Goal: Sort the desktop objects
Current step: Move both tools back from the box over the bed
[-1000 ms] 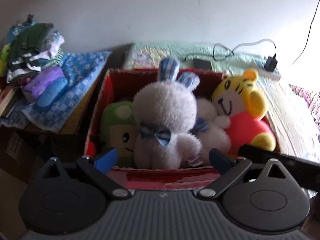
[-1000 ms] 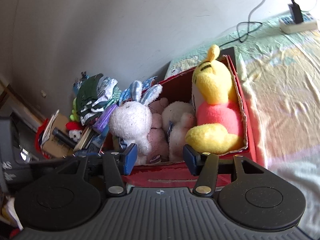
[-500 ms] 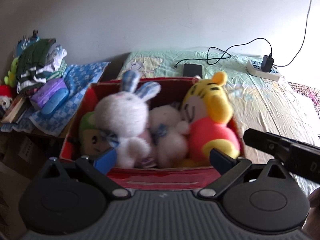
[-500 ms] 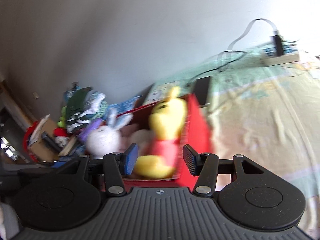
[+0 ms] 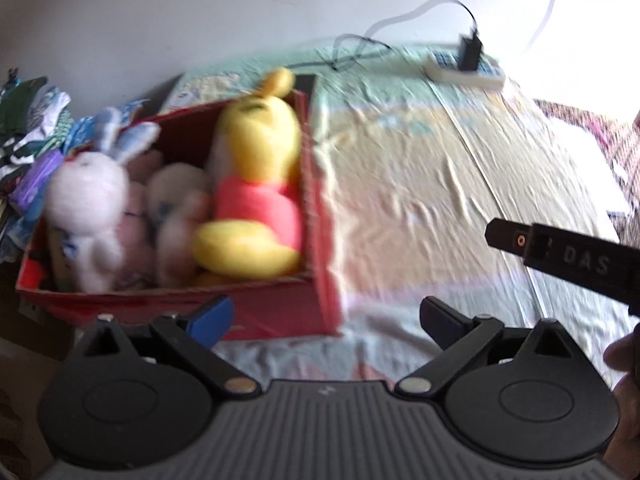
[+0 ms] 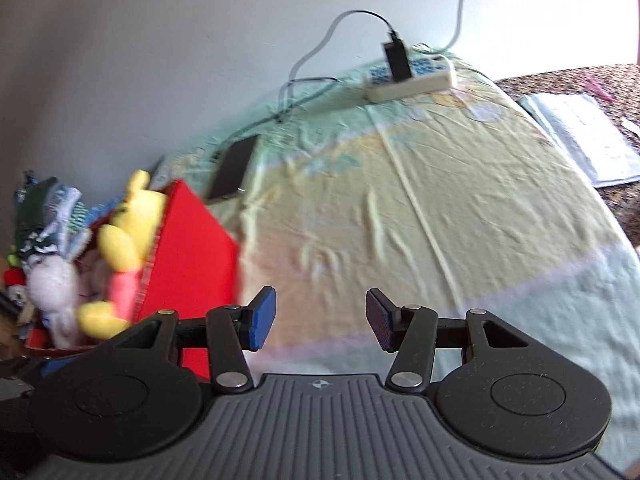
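Note:
A red box stands at the bed's left edge, packed with plush toys: a yellow tiger in a pink shirt, a white rabbit with blue ears and a smaller white plush. My left gripper is open with nothing between its fingers, close to the box's front right corner. The right gripper is open too, over bare sheet to the right of the box. Part of the right gripper's body shows in the left wrist view.
A pale patterned sheet covers the bed. A dark phone lies behind the box, and a white power strip with a black charger and cables sits by the wall. Clothes are piled left of the box. A booklet lies far right.
Both grippers have swung right and pulled back from the box, so it now sits at the left of each view. The toys stay in the box; both grippers remain open.

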### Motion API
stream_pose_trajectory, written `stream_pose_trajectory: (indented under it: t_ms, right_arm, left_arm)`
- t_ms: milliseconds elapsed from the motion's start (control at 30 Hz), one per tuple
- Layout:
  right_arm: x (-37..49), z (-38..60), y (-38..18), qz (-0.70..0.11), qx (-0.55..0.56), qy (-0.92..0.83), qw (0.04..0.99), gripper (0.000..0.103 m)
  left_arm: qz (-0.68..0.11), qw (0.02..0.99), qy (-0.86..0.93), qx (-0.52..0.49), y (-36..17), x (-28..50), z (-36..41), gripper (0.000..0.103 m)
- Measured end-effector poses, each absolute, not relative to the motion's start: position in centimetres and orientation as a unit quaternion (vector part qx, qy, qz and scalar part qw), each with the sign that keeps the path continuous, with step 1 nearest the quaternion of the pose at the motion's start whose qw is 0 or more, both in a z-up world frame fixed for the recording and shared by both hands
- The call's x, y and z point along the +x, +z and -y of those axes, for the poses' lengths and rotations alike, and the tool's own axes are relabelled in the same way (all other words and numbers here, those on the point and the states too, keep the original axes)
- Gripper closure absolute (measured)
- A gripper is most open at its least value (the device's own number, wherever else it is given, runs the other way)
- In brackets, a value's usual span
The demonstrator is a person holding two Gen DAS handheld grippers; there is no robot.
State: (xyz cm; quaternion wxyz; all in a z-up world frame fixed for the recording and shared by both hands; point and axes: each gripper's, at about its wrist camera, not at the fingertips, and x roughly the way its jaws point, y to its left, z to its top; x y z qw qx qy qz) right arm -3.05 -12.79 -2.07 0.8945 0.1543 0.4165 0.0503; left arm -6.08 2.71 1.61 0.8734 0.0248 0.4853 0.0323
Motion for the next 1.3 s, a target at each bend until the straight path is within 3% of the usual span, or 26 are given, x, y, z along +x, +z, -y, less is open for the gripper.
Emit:
stream_pose_trajectory:
  t_ms: [233, 367, 800, 1300]
  right_arm:
    - [-3.3, 14.5, -3.3, -0.440, 0.124, 0.017, 0.889, 0.047]
    - [-3.2, 14.8, -3.4, -0.443, 0.097, 0.000, 0.891, 0.038]
    - [-2.5, 14.2, -3.8, -0.454, 0.069, -0.006, 0.888, 0.029]
    - [-1.9, 10.5, -3.5, -0.461, 0.023, 0.029, 0.887, 0.026]
  left_arm:
    - [-0.511, 0.858, 0.036, 0.041, -0.5, -5.3, -0.1, 0.003]
    - [-0.525, 0.849, 0.038, 0.037, -1.5, -4.8, 0.5, 0.003]
    - [-0.557, 0.829, 0.048, 0.002, -3.5, -3.8, -0.2, 0.003]
    - [-0.552, 0.830, 0.080, -0.016, -3.2, -4.9, -2.8, 0.003]
